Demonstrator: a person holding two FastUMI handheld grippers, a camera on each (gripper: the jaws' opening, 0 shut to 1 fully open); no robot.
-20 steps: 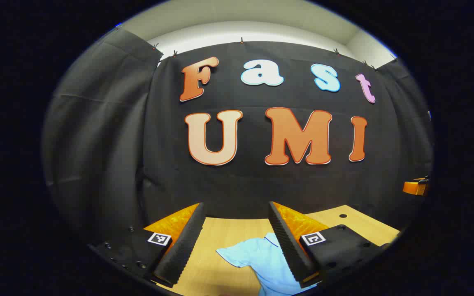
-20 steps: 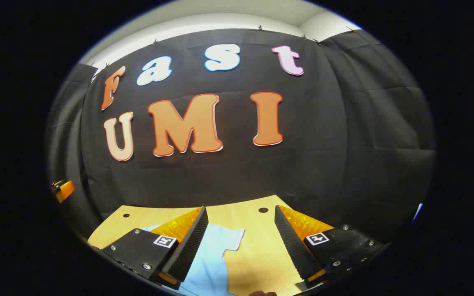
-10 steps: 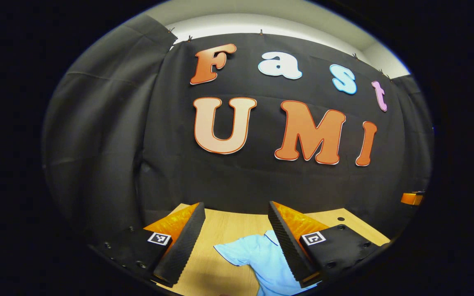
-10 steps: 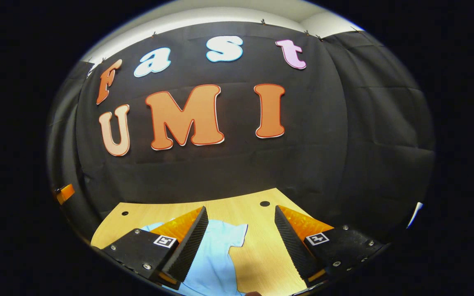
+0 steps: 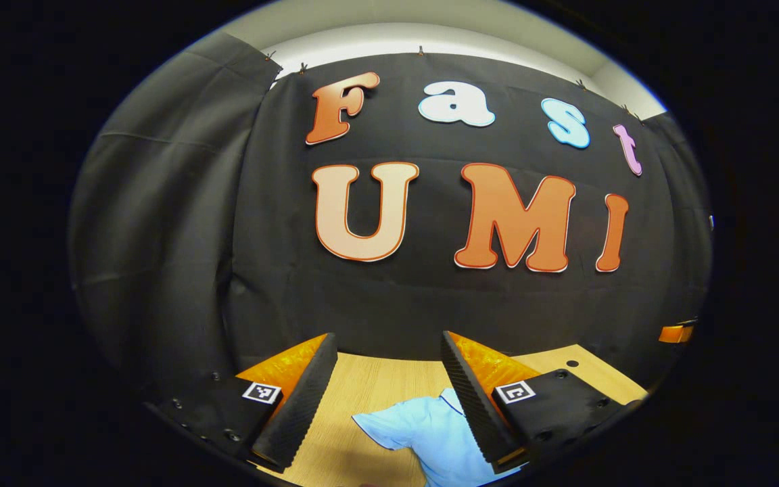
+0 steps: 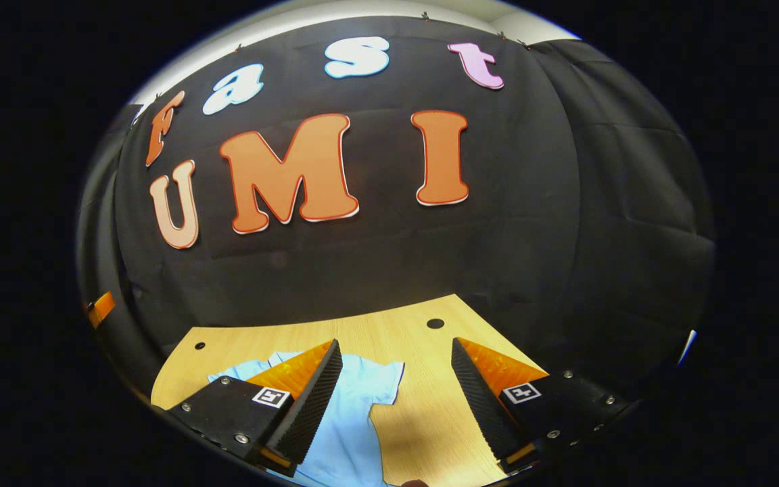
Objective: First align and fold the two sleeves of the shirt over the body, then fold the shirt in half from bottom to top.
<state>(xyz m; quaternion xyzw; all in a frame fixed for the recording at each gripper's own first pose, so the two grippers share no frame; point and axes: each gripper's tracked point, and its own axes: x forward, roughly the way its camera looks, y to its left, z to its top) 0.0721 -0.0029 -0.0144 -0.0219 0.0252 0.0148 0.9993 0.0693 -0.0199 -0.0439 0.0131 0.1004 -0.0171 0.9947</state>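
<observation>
Both grippers held above a wooden table, jaws wide apart and empty, with a light blue shirt lying on the tabletop.

Left gripper view: the left gripper stands with its two fingers spread wide, nothing between them; beyond and below, the light blue shirt lies flat on the wooden table, one short sleeve pointing out to the left in the gap, its collar just beside the right-hand finger. At the far right edge, an orange part of the other gripper shows small. Right gripper view: the right gripper is likewise wide open and grips nothing; the shirt lies partly behind the left-hand finger, a sleeve reaching into the gap, with bare table under the rest. Two round holes mark the far tabletop, and the black cloth wall hangs behind.
</observation>
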